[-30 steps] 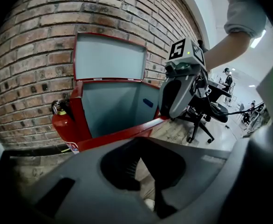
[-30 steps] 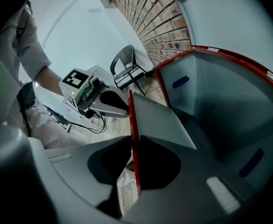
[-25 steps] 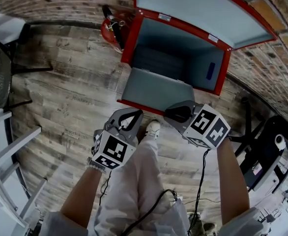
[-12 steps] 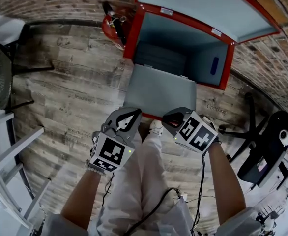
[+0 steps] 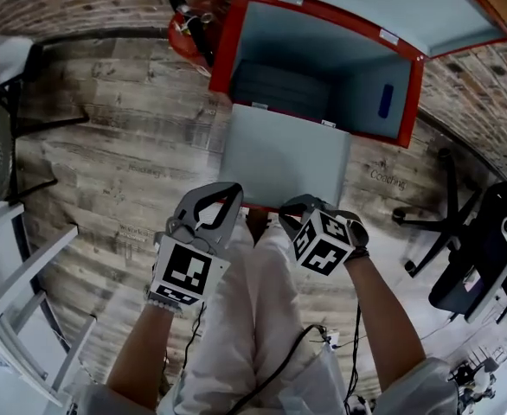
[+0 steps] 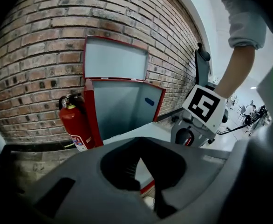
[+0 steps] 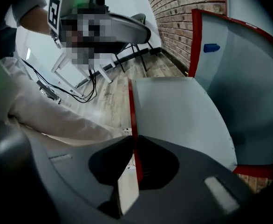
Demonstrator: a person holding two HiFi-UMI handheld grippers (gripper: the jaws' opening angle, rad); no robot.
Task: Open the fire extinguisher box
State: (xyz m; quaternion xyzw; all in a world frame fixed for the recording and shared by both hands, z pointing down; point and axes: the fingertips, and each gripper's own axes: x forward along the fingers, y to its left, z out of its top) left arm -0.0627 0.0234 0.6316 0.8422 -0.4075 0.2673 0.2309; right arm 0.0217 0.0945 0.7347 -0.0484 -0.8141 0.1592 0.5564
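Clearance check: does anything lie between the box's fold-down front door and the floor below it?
Nothing visible on the wooden floor around the front door; beneath it is hidden. The person's legs stand right at its red free edge, which the right gripper, jaws just closing, holds.

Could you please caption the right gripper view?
Right gripper, jaws just closing, pinches the red-rimmed grey front flap of the red metal box.

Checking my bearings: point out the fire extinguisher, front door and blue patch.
fire extinguisher (image 6: pixel 76 125): left gripper view, red cylinder body.
front door (image 5: pixel 284 158): head view, grey inner face.
blue patch (image 5: pixel 386 100): head view, its middle.
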